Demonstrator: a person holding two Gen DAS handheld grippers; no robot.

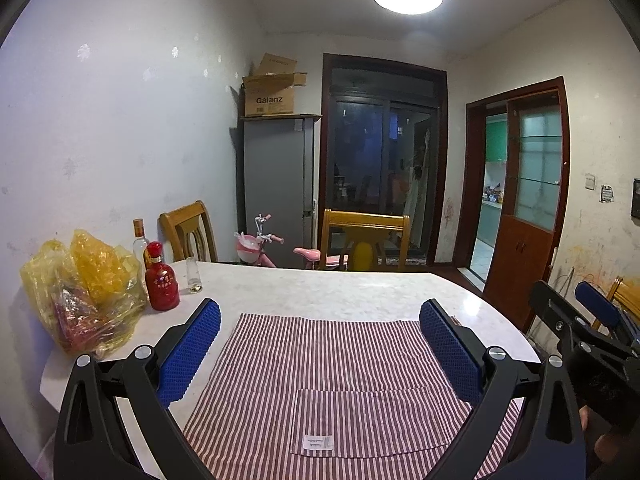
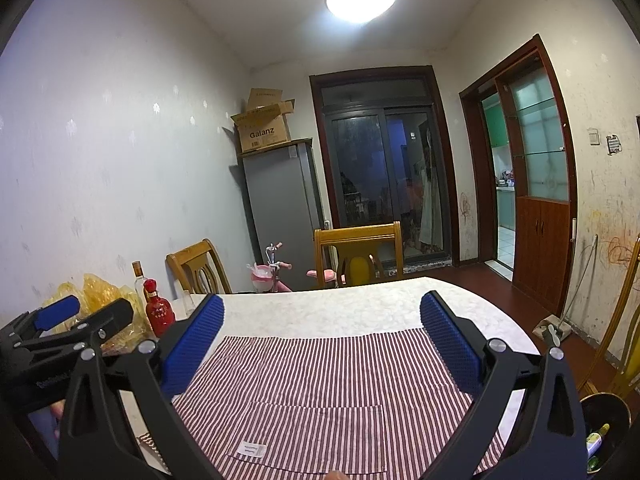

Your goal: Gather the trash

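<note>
A red-and-white striped cloth (image 1: 320,376) lies flat on the white marble table (image 1: 320,292); it also shows in the right wrist view (image 2: 320,392). My left gripper (image 1: 320,316) is open and empty above the cloth's near part. My right gripper (image 2: 322,312) is open and empty too, beside the left one. A crumpled yellow plastic bag (image 1: 84,292) sits at the table's left edge. A red bottle (image 1: 161,278), a clear bottle (image 1: 140,240) and a small glass (image 1: 194,276) stand next to it. A dark bin (image 2: 604,432) with bottles inside stands on the floor at the right.
Wooden chairs (image 1: 366,240) stand at the table's far side, another chair (image 2: 624,340) at the right. A pink child's bike (image 1: 264,248) and a grey fridge (image 1: 278,184) with a cardboard box on top stand behind. A wall runs along the table's left.
</note>
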